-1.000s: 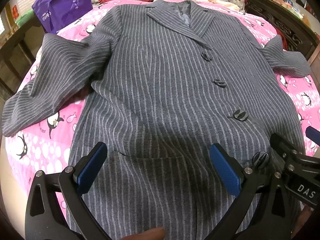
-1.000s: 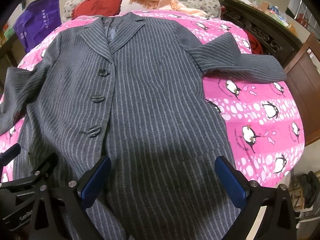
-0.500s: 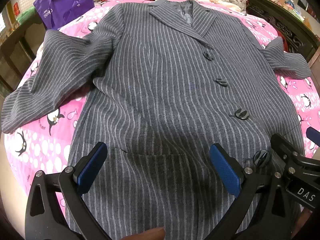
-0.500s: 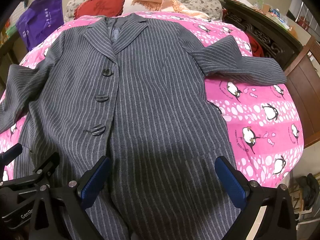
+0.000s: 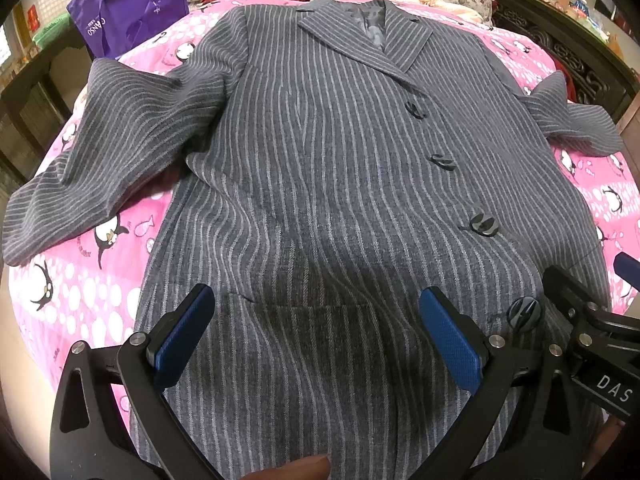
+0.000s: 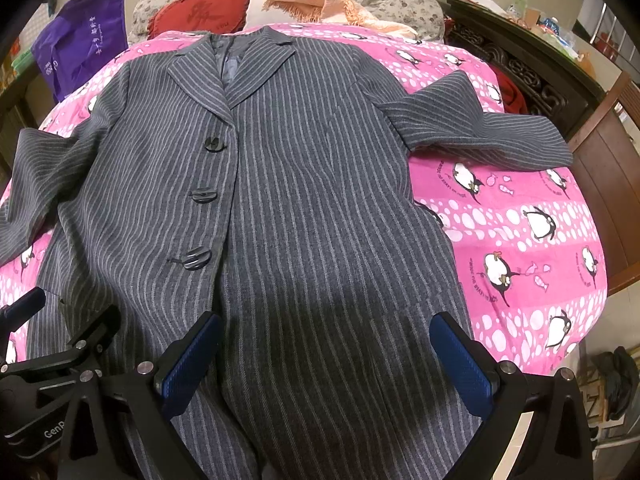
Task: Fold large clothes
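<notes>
A long grey pinstriped coat (image 5: 328, 184) (image 6: 304, 200) lies face up and buttoned on a pink penguin-print bedspread (image 5: 92, 264) (image 6: 528, 216), collar at the far end. Its left sleeve (image 5: 104, 152) spreads out to the left; the right sleeve (image 6: 480, 128) lies bent across the spread. My left gripper (image 5: 316, 336) hovers open above the lower left front of the coat, near a pocket seam. Over the lower right front, my right gripper (image 6: 326, 354) is open too. Neither holds cloth. Each gripper's body shows at the edge of the other's view.
Pillows and a red cushion (image 6: 200, 8) lie beyond the collar. A purple bag (image 5: 128, 8) stands at the far left. Dark carved wooden furniture (image 6: 532, 68) and a wooden chair (image 6: 608, 184) flank the bed's right side. A fingertip (image 5: 304, 468) shows at the bottom edge.
Both views have drifted slightly back and down along the coat, so the collar and buttons sit lower in frame. Both grippers stayed open; the coat has not moved.
</notes>
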Demonstrator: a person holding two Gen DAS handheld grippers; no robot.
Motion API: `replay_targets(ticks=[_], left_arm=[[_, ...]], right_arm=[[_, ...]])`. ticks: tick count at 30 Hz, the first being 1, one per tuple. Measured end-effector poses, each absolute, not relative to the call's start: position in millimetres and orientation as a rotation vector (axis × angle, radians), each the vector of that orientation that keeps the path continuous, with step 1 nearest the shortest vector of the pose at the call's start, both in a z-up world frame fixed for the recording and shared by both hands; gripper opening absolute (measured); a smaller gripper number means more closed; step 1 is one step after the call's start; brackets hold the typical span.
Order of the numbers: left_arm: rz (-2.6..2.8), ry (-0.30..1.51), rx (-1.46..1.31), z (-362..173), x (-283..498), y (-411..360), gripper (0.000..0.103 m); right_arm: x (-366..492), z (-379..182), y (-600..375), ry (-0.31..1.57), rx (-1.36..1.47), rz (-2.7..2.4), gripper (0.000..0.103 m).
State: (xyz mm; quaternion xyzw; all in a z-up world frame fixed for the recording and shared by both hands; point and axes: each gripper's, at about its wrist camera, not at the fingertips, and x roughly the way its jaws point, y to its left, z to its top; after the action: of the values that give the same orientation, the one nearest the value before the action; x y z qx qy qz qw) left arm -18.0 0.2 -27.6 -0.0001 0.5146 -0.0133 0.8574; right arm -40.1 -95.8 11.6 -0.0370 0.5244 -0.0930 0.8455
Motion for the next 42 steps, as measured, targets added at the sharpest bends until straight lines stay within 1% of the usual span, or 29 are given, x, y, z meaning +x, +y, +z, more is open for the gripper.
replay_targets(ticks=[42], left_arm=[[-0.030,1.096,0.005,-35.7,-19.4,-1.8,0.103]], right_arm=[[-42.5,8.6,-97.2,1.108,-0.080,-0.205,0.103]])
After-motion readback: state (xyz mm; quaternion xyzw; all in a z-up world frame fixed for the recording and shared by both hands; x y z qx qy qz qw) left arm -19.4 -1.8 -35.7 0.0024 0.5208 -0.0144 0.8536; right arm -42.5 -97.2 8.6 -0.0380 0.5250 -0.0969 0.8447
